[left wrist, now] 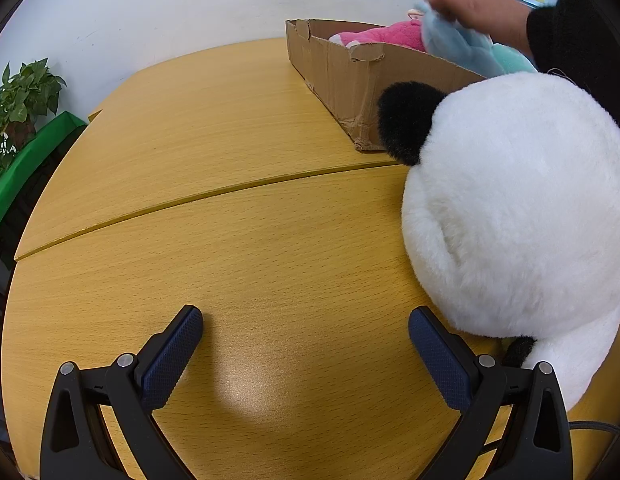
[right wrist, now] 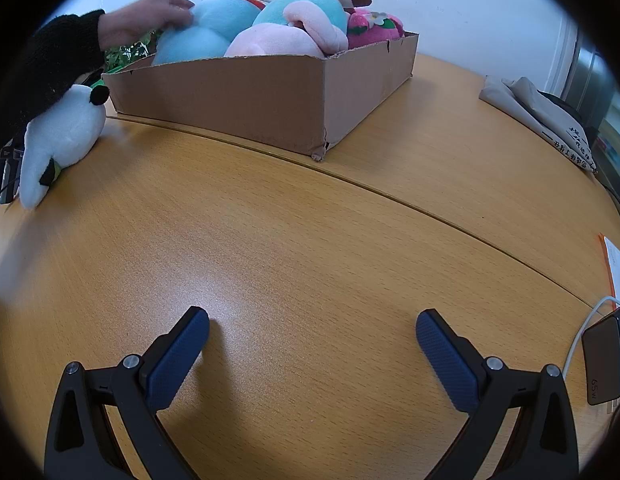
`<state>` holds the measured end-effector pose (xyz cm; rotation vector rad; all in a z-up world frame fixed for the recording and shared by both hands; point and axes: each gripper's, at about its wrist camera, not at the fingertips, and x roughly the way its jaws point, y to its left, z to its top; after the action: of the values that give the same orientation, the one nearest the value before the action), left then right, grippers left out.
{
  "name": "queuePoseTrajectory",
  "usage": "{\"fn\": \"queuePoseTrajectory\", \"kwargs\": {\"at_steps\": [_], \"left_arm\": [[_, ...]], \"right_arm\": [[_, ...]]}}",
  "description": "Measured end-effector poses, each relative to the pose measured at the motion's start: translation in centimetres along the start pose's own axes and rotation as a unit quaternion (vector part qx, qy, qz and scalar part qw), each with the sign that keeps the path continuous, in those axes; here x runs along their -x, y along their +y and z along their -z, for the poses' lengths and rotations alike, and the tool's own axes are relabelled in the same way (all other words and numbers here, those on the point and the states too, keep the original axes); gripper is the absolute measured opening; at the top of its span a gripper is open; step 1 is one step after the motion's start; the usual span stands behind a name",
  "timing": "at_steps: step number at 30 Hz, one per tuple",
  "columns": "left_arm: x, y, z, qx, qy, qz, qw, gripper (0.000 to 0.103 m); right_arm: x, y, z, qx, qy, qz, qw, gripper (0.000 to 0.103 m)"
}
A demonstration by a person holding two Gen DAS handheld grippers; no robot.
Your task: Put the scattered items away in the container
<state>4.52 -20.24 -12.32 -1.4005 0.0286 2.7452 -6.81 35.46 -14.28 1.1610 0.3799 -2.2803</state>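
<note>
1. The panda [left wrist: 518, 208] is lying on the table [left wrist: 237, 240], just beside the box [left wrist: 350, 80] and touching the left gripper's [left wrist: 305, 344] right finger.
2. It is looking light, soft and compressible; its round body is likely too wide, so take a limb or ear.
3. Both grippers are standing open and empty; the right gripper [right wrist: 312, 344] is hovering well apart.
4. A hand [right wrist: 149, 16] is touching a blue plush [right wrist: 201, 36] in the crowded box.
5. Open table is lying ahead; a phone [right wrist: 604, 356] is sitting near the right edge.

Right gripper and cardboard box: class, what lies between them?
Only bare wooden tabletop, crossed by a seam, separates the right gripper from the box, per right wrist view.
</note>
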Motion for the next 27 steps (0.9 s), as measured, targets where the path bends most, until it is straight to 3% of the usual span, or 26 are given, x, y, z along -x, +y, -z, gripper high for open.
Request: {"fn": "queuePoseTrajectory", "kwargs": {"at_steps": [27], "left_arm": [[-0.31, 0.11, -0.12, 0.0, -0.001, 0.0, 1.0, 0.103]], "right_arm": [[0.0, -0.05, 0.08, 0.0, 0.0, 0.0, 1.0, 0.103]]}}
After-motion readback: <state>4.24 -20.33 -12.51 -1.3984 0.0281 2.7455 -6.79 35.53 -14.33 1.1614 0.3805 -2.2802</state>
